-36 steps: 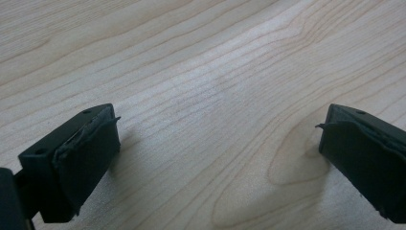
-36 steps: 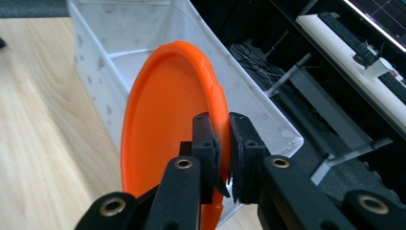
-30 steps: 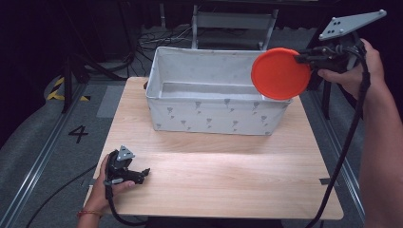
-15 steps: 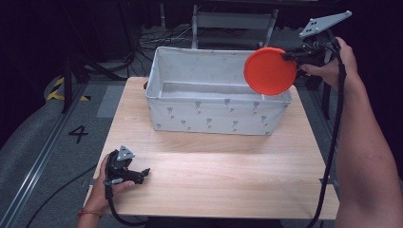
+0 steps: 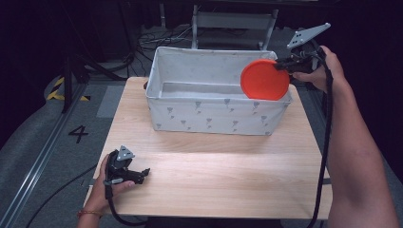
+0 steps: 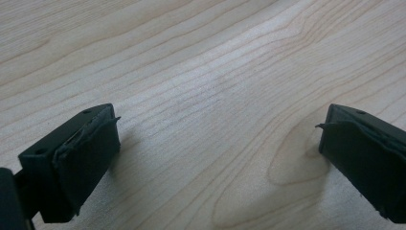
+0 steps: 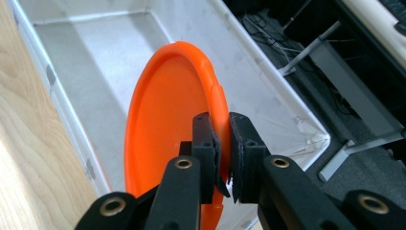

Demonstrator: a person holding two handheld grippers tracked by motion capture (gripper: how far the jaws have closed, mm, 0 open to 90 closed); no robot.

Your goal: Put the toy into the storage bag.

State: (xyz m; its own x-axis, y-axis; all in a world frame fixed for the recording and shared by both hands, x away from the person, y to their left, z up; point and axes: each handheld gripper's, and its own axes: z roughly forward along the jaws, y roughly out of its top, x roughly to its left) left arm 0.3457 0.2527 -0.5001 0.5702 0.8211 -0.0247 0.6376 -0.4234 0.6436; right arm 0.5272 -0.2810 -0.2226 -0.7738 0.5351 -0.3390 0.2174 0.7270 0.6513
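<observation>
A person works at a wooden table [image 5: 223, 166] with a gripper in each hand. The right gripper [image 5: 281, 64] has its jaws pinched nearly together on the rim of an orange plate [image 5: 264, 79], holding it upright on edge. Seen along the jaws in the right gripper view, the plate [image 7: 172, 129] fans out ahead of and to the left of the fingertips [image 7: 206, 132], its face turned sideways. Below and beyond the fingers lies a white fabric bin [image 5: 166, 102], and the plate hangs above its right end, apparently clear of the walls, though the angle makes that hard to judge.

The plate looks like thin, stiff plastic: light, smooth, likely a little slippery, and not fragile. The raised rim is the natural place to grip.

The left gripper [image 5: 138, 175] rests low near the table's front left corner, jaws spread wide with bare wood between its pads [image 6: 91, 143], holding nothing.
</observation>
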